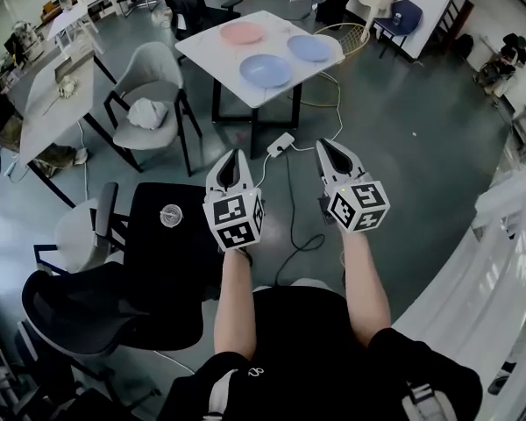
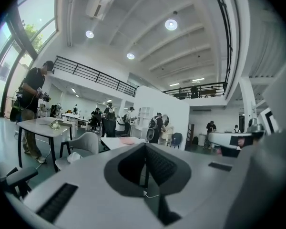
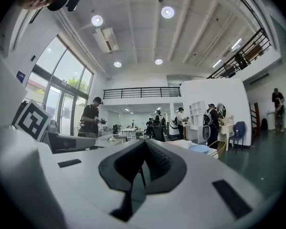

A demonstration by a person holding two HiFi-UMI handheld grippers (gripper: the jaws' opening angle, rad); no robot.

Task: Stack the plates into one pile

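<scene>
Three plates lie apart on a white table (image 1: pixel 212 53) ahead: a pink plate (image 1: pixel 242 32) at the far left, a blue plate (image 1: pixel 309 47) at the right, and a second blue plate (image 1: pixel 266 70) nearest me. Both grippers are held up well short of the table, above the floor. My left gripper (image 1: pixel 236 158) is shut and holds nothing. My right gripper (image 1: pixel 332 147) is shut and empty too. In the left gripper view the pink plate (image 2: pixel 127 140) shows just past the closed left gripper (image 2: pixel 145 148). In the right gripper view a blue plate (image 3: pixel 200 148) shows beyond the right gripper (image 3: pixel 144 145).
A grey chair (image 1: pixel 152 90) stands left of the plates' table. A black chair (image 1: pixel 114 296) and a small black table (image 1: pixel 171 235) are close at my left. A power strip (image 1: pixel 280 144) with cables lies on the floor ahead. Several people stand in the room.
</scene>
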